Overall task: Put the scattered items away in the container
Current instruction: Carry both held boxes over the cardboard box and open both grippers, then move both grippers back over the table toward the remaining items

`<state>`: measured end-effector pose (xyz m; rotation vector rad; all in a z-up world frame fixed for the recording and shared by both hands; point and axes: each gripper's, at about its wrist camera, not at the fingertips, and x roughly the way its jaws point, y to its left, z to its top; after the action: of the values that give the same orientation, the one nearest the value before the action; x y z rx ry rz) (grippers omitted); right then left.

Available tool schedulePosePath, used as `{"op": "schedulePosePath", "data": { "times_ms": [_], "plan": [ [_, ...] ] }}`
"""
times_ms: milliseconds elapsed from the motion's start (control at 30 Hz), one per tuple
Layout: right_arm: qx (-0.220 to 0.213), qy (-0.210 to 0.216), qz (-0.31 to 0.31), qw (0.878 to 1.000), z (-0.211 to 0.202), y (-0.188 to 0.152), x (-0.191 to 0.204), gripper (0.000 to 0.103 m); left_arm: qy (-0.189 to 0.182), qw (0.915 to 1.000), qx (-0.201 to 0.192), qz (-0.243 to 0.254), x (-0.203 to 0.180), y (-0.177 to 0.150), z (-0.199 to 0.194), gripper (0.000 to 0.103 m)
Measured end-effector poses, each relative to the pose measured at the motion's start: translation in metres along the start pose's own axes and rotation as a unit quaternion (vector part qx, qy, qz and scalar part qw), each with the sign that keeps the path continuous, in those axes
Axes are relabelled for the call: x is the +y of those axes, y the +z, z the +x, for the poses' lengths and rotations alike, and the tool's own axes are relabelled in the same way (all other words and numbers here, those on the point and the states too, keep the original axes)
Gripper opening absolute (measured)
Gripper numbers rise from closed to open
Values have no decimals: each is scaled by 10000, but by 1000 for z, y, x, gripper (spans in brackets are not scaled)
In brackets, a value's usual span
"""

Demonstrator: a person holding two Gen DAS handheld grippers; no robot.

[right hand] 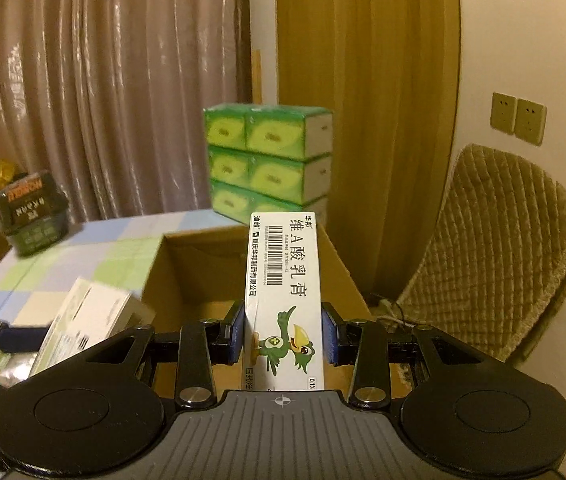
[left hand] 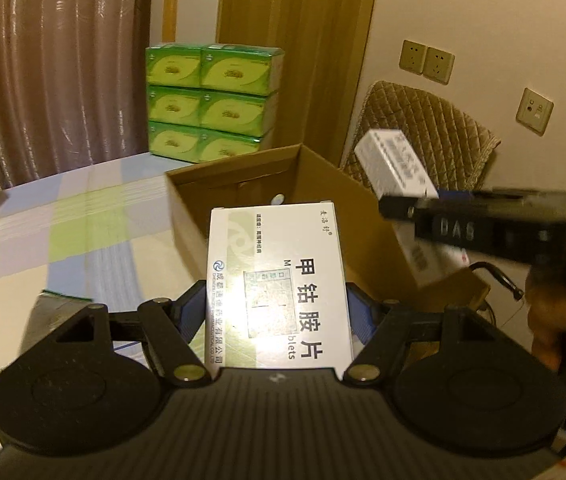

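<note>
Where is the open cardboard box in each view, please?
Left wrist: cardboard box, centre, beyond the held white carton.
Right wrist: cardboard box, lower centre, behind the held narrow carton.
Shared landmark: stack of green packs behind the box.

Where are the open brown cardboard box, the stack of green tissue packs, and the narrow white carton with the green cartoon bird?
Open brown cardboard box (right hand: 199, 272), right wrist view, inner wall.
Green tissue packs (left hand: 207, 104), left wrist view, front face.
Narrow white bird carton (right hand: 283, 320), right wrist view, printed face.

cardboard box (left hand: 323, 216) on table (left hand: 83, 216); tissue packs (left hand: 211, 100) behind
</note>
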<state>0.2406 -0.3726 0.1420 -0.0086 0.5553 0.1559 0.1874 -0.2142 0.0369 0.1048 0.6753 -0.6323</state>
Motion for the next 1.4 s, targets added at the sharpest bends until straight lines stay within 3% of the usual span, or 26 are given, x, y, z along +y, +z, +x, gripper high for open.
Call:
{"op": "schedulePosePath", "data": {
  "times_ms": [333, 633, 867, 933, 1000, 1400],
  "plan": [
    [174, 8, 169, 9997, 6, -6, -20, 35, -327, 9991, -28, -281, -16, 7, 36, 69],
    [257, 37, 229, 9994, 9, -6, -23, 35, -44, 9995, -45, -295, 5, 0, 27, 70],
    [522, 338, 261, 9977, 19, -9, -14, 36, 183, 9993, -121, -304, 23, -7, 11, 70],
    [601, 385, 294, 9970, 23, -9, -11, 41, 241, 9991, -103, -320, 29, -11, 8, 70],
    [474, 355, 347, 9976, 21, -7, -10, 62, 291, 9989, -75, -368, 37, -15, 6, 70],
    [254, 540, 271, 9979, 18, -1, 24, 62, 728, 9960, -64, -519, 86, -35, -22, 72]
  ]
}}
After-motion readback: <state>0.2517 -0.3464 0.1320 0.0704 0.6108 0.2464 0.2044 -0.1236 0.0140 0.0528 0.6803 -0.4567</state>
